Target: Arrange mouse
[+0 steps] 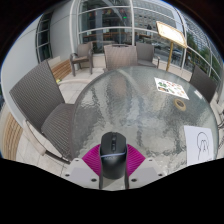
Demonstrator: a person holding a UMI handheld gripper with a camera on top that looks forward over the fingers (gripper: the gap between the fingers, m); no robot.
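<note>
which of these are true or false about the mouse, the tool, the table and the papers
1. The mouse sits between the tool pads. True.
2. The mouse is white. False: it is black.
3. The table is round with a glass top. True.
4. A sheet with a drawn outline lies on the table to the right of the mouse. True.
5. The table is bare apart from the mouse. False: a second, printed sheet lies further off, beyond the outlined one.
6. No chairs are in view. False: chairs stand around the table.
</note>
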